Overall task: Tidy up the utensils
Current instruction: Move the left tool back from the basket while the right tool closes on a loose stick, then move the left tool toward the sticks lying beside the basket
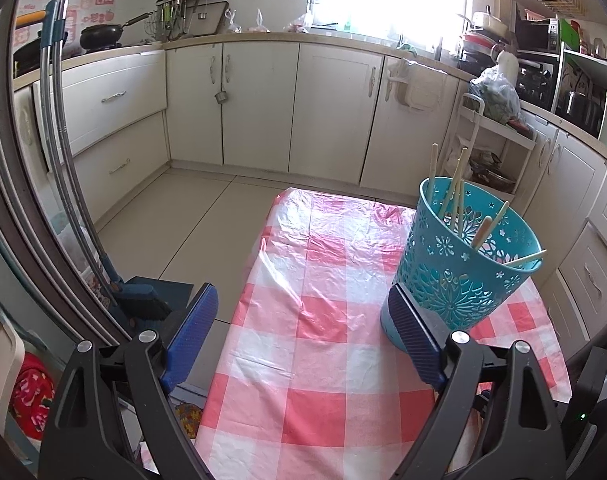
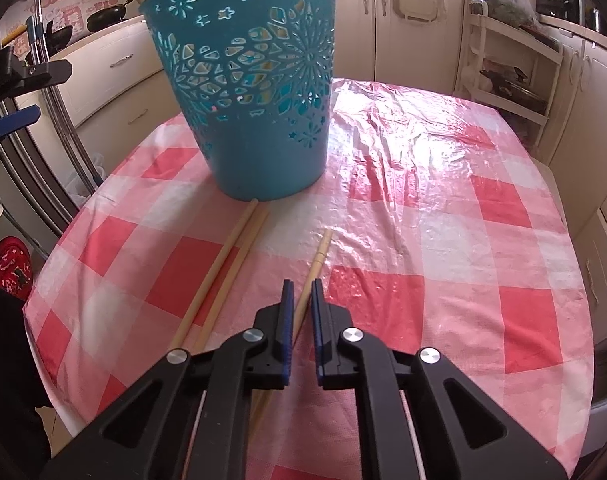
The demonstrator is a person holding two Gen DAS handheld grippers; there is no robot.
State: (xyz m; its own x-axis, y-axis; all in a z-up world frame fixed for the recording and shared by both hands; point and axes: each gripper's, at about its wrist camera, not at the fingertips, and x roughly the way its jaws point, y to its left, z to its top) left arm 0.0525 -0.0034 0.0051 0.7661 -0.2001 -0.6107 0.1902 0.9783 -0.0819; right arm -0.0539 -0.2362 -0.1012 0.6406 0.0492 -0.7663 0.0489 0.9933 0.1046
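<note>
A teal cut-out basket [image 1: 463,264] stands on the red-and-white checked table [image 1: 323,320] and holds several wooden chopsticks [image 1: 455,188]. My left gripper [image 1: 299,312] is wide open and empty, its right finger next to the basket's base. In the right wrist view the basket [image 2: 255,92] stands ahead. Two chopsticks [image 2: 223,272] lie side by side on the cloth in front of it. My right gripper [image 2: 302,292] is nearly closed around a third chopstick [image 2: 317,258], which runs between the fingers and lies on the cloth [image 2: 443,240].
White kitchen cabinets [image 1: 263,108] line the back and right. A broom and dustpan [image 1: 143,292] stand on the floor left of the table. A white shelf cart [image 1: 491,148] stands behind the table. The left gripper [image 2: 19,116] shows at the left edge.
</note>
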